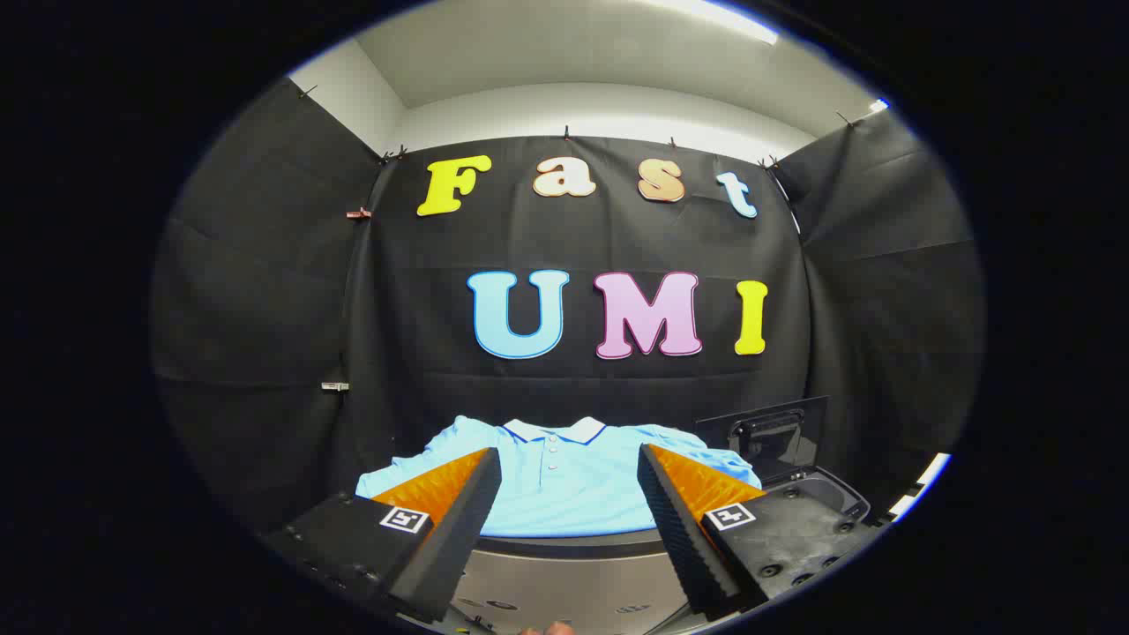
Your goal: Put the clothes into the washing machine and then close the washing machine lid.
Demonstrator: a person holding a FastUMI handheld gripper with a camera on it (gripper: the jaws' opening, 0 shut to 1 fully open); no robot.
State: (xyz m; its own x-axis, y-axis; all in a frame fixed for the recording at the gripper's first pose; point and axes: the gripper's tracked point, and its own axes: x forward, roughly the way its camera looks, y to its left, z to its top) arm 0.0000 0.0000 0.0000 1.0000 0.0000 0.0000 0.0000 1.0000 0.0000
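We see the gripper (569,503) low in the frame, its two fingers (459,520) reaching forward from the lower left and lower right. The jaws stand wide open, with nothing between them but open air and the view of what lies ahead. Each finger carries a small square marker on its top side.

Beyond the fingers, in the lower middle of the frame, a light blue polo shirt (564,481) lies spread flat on the bench (573,542). Its white collar, trimmed with a dark line, points toward the back wall, and a short row of buttons runs down from it. The sleeves spread out to either side; the left one shows past the left finger, and the right one is partly hidden behind the right finger. The shirt's near hem runs along the bench's front edge. The fingers do not touch the shirt.

At the lower right, just beside the shirt's right sleeve, we see the washer (829,494), a dark box partly hidden by the right finger. Its lid (767,437) stands raised, nearly upright, against the black cloth wall, with a handle showing across its face.

At the very bottom of the frame, between the fingers, a small part of a hand (551,629) shows.
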